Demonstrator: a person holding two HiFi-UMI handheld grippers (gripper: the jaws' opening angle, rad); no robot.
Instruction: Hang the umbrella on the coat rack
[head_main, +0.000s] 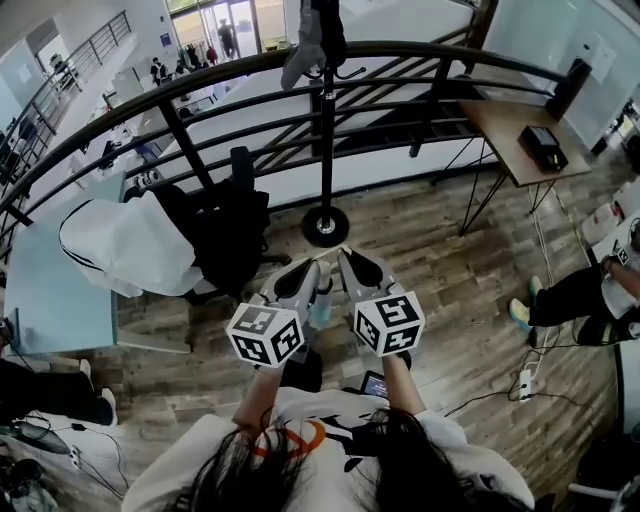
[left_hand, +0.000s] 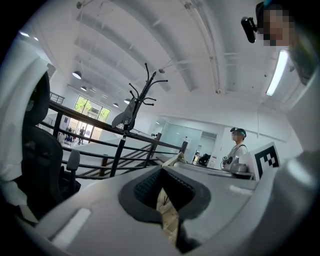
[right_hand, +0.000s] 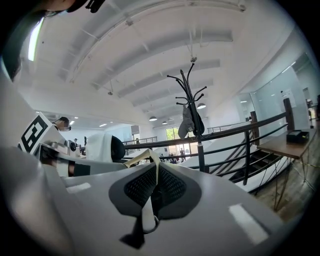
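Short of the rack (head_main: 327, 130), facing its base (head_main: 325, 226), the left gripper (head_main: 298, 280) and right gripper (head_main: 362, 270) sit side by side, almost touching, sharing one load. The left jaws are closed on the cream fabric of the umbrella (left_hand: 167, 212); the right jaws are pinched together on its thin strap (right_hand: 144, 212). That split probably lets the left carry the weight while the right keeps the strap free for a hook. Bare floor runs between the grippers and the base, so the approach looks open. Left of the rack a chair (head_main: 225, 230) draped in white narrows that side; right of it a desk (head_main: 515, 125) stands well apart. Up on the rack a grey cloth (head_main: 303, 50) already hangs on one side, while other hooks (right_hand: 187, 85) appear bare. Just behind the rack, the railing (head_main: 200, 90) limits any overreach.
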